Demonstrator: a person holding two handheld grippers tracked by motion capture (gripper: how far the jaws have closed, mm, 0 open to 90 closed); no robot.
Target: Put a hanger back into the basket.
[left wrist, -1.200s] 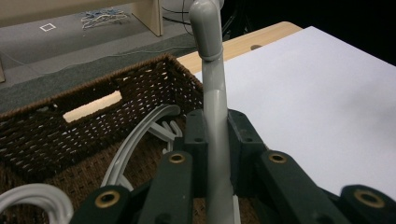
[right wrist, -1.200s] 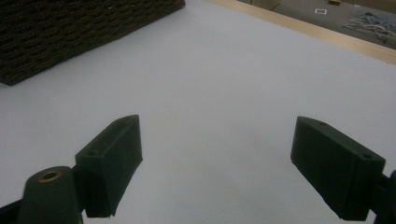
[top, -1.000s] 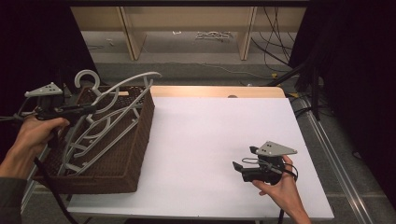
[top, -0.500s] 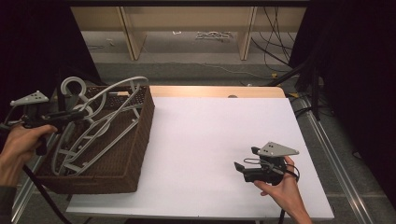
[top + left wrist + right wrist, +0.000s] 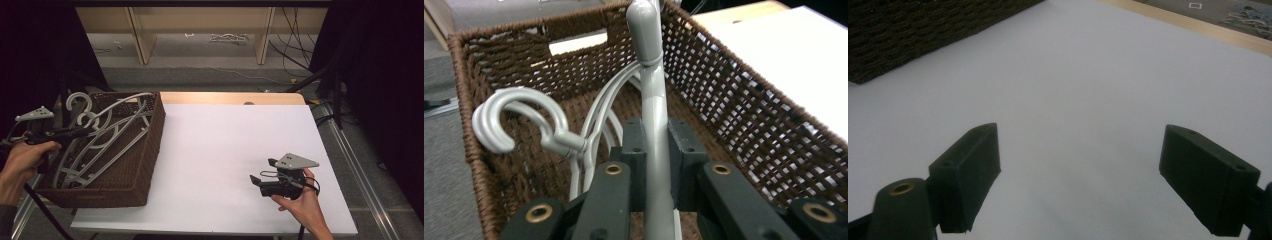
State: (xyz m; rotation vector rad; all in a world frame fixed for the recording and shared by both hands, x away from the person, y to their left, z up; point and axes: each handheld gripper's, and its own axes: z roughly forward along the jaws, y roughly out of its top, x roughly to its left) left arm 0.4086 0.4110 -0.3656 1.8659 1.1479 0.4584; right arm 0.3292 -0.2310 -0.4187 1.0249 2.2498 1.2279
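While we hold the left gripper (image 5: 80, 132) at the near-left rim of the brown woven wicker basket (image 5: 150, 150), its two black jaws are clamped tight on the neck of a grey plastic clothes hanger (image 5: 655, 125), just below the hook. From the left gripper view we see that neck running straight up between the jaws, with the hook end rising above the basket's far wall. Beside it, to the left in that view, a second grey plastic hanger (image 5: 524, 117) shows its curled hook low inside the basket, close to the gripped hanger but apart from the jaws. From the high view, the grey hangers (image 5: 107, 132) lie slanted across the basket, their hooks at its far-left corner and their arms reaching down toward its near side.

Our right gripper (image 5: 256, 181) sits well apart from all this, low over the bare white tabletop (image 5: 225, 140) near its near-right part. Its jaws stand wide apart with nothing between them, as the right gripper view (image 5: 1078, 175) makes plain; the basket's dark wall (image 5: 923, 30) shows far off at that view's upper left.
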